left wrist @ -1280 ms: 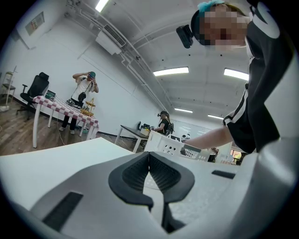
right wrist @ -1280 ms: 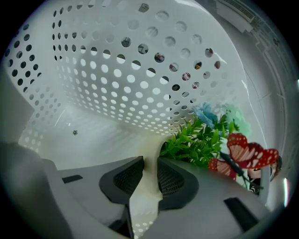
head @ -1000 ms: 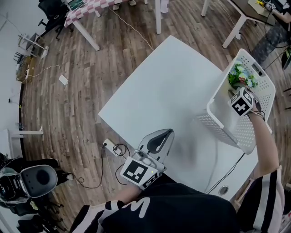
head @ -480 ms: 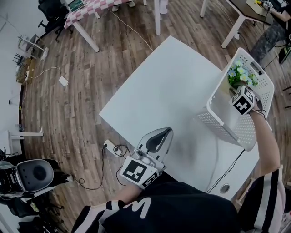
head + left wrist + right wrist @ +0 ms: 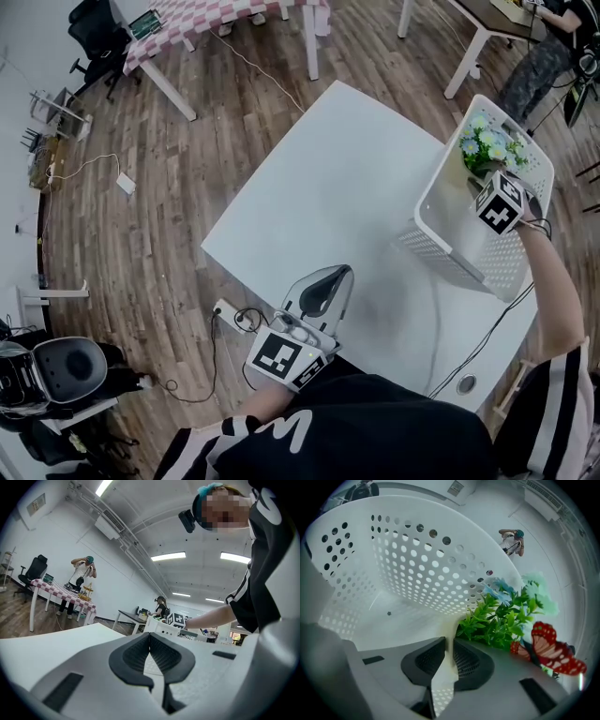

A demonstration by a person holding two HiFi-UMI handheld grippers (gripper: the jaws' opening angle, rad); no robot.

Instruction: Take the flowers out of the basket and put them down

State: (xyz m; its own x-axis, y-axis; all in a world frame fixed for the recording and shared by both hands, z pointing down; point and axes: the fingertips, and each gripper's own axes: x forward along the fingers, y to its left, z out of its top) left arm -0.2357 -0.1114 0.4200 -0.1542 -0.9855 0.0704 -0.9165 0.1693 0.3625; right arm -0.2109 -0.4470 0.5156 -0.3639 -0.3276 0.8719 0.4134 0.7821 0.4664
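Observation:
The flowers (image 5: pixel 486 147), green leaves with pale blue blooms and a red butterfly (image 5: pixel 551 646), stand inside the white perforated basket (image 5: pixel 441 187) at the table's far right corner. My right gripper (image 5: pixel 489 180) reaches down into the basket. In the right gripper view its jaws (image 5: pixel 449 645) are closed on a thin cream part at the base of the flowers (image 5: pixel 501 616), with the basket wall (image 5: pixel 417 564) behind. My left gripper (image 5: pixel 326 286) rests at the near edge of the white table (image 5: pixel 328 187). It (image 5: pixel 151 639) is shut with nothing in it.
A cable and power strip (image 5: pixel 225 309) lie on the wooden floor below the table's near left edge. A checkered table (image 5: pixel 206 14) and other desks stand further off. People (image 5: pixel 82 581) stand in the room's background.
The right gripper and the flowers have shifted slightly toward the basket's far rim. The left gripper has stayed put. The head view has drifted a little.

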